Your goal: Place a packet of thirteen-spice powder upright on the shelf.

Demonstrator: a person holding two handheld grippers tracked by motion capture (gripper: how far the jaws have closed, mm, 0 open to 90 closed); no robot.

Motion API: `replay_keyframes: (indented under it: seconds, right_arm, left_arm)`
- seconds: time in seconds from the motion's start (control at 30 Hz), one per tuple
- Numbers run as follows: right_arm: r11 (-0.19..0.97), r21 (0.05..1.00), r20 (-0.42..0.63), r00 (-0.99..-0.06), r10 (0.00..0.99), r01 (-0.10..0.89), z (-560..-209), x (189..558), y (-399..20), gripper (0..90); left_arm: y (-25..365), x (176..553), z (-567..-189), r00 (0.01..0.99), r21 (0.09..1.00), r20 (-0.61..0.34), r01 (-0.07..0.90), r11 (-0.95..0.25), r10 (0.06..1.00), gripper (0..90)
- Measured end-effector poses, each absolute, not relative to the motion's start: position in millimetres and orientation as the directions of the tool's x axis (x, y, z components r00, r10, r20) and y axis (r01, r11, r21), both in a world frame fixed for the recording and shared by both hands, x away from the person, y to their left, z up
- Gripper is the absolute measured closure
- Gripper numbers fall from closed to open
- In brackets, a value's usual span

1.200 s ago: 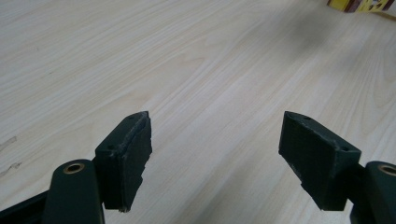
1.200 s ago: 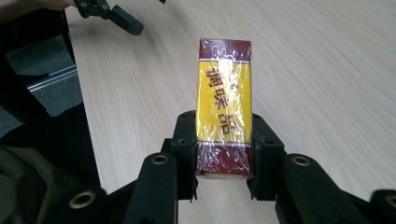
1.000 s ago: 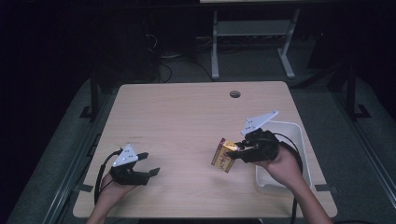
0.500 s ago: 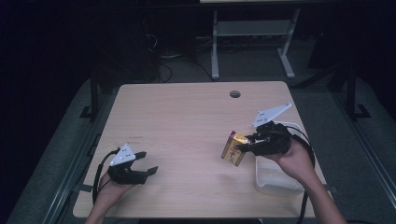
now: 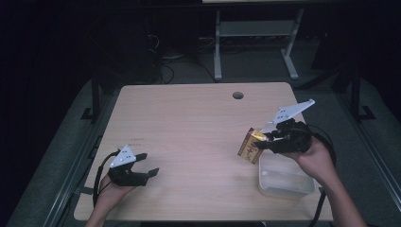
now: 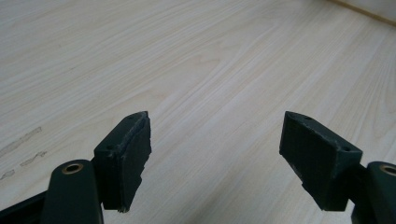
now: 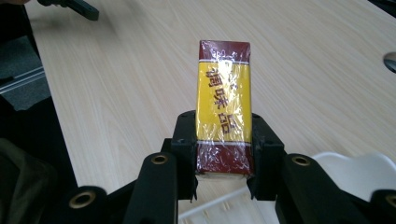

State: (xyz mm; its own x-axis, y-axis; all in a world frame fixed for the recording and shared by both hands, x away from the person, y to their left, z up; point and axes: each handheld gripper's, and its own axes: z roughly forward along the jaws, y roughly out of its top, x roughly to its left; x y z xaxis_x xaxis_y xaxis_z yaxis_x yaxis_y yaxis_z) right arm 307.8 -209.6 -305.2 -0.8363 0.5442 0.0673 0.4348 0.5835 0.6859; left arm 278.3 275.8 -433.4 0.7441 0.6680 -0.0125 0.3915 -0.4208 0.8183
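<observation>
Two black jaws of the right gripper (image 5: 259, 144) clamp a yellow-and-red packet (image 7: 223, 109), pointing away lengthwise at centre frame; the left gripper (image 5: 144, 170) gapes empty.

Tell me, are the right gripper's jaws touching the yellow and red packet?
Touching: the right gripper view shows the right gripper with both jaws pressed against the packet sides.

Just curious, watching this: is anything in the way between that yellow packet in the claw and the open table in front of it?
Nothing visible. The right claw grips the yellow packet; the table ahead lies bare.
</observation>
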Motion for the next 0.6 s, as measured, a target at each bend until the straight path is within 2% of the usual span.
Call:
replay_keyframes:
  seconds: [0.6]
  right_arm:
    - [0.592, 0.655, 0.033, -0.801, 0.598, 0.469, -310.6, 298.6, -251.1, 67.8]
  left_arm:
    - [275.9, 279.3, -434.0, 0.745, 0.816, -0.015, 0.394, -0.422, 0.667, 24.5]
